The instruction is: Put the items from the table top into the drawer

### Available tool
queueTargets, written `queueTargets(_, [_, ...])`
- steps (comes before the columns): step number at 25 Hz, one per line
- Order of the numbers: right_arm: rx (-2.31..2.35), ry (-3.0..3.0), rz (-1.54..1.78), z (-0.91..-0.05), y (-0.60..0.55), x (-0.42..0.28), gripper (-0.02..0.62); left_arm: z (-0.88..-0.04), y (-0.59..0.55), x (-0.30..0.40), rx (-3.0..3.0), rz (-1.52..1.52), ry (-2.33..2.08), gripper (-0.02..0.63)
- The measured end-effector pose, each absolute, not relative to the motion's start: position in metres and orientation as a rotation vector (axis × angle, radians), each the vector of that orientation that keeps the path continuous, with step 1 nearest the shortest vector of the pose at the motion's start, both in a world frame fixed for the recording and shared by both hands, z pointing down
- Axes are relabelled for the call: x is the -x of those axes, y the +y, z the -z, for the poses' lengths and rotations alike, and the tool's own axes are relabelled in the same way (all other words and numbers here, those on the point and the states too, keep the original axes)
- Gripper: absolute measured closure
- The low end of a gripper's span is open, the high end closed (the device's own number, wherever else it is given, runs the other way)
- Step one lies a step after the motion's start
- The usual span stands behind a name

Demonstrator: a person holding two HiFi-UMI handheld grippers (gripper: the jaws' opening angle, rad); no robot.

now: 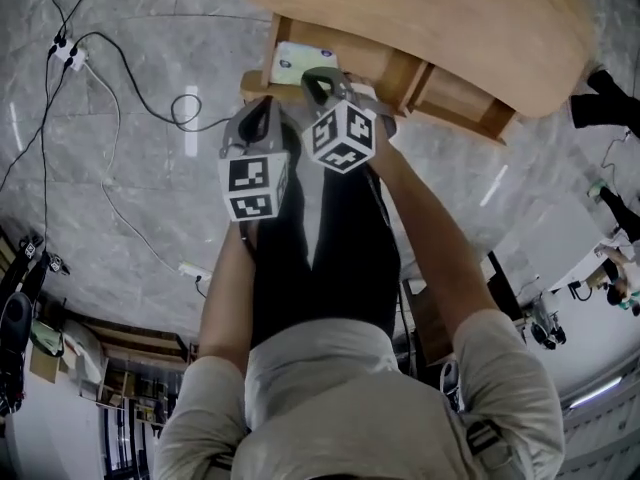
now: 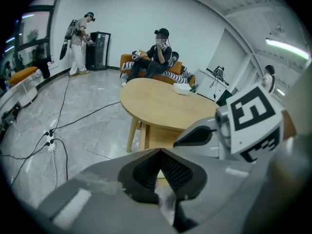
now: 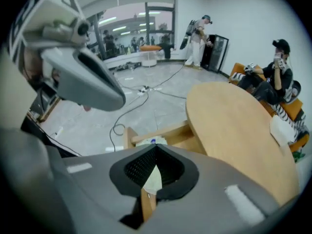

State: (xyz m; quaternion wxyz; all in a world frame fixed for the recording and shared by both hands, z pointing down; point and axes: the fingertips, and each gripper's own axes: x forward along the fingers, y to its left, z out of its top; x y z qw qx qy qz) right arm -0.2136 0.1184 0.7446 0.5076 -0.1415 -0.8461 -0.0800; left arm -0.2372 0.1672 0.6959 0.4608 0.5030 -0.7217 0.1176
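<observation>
The round wooden table top [image 1: 420, 18] has a pulled-out drawer [image 1: 258, 86] under its near edge. A pale packet [image 1: 295, 63] with green and blue print lies inside it. My left gripper [image 1: 264, 104] and right gripper [image 1: 318, 78] hang side by side just above the drawer's front, both shut and empty. In the right gripper view the right gripper [image 3: 156, 146] points down at the drawer [image 3: 146, 134] and the packet [image 3: 152, 141]. In the left gripper view the left gripper [image 2: 160, 151] is closed tip to tip. A white item [image 2: 181, 89] rests on the table's far side.
Black cables and a white power strip [image 1: 68, 54] lie on the grey floor to the left. Two people sit on an orange sofa [image 2: 146, 65] beyond the table. Another person stands by a black cabinet [image 2: 100, 50]. My own legs fill the floor below the grippers.
</observation>
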Motion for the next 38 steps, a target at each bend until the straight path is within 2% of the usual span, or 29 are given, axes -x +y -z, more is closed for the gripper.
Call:
queueTargets(10, [0.07, -2.48, -0.019, -0.545, 0.088, 0.248, 0.589, -0.552, 0.131, 0.251, -1.284, -0.189, -1.94, 0.586])
queueTargets(16, [-0.194, -2.593, -0.099, -0.441, 0.057, 0.22, 0.589, -0.47, 0.104, 0.231, -1.376, -0.172, -1.953, 0.586])
queueTargets(26, [-0.603, -2.884, 0.008, -0.217, -0.029, 0.191, 0.589, -0.278, 0.017, 0.229, -1.716, -0.106, -2.145, 0.586])
queueTargets(31, [-0.685, -2.914, 0.055, -0.168, -0.053, 0.16, 0.589, -0.214, -0.02, 0.205, -1.833, 0.006, -2.171, 0.586])
queueTargets(38, [-0.775, -2.932, 0.116, -0.14, -0.09, 0.13, 0.589, -0.178, -0.065, 0.176, -1.947, -0.03, -2.194, 0.586])
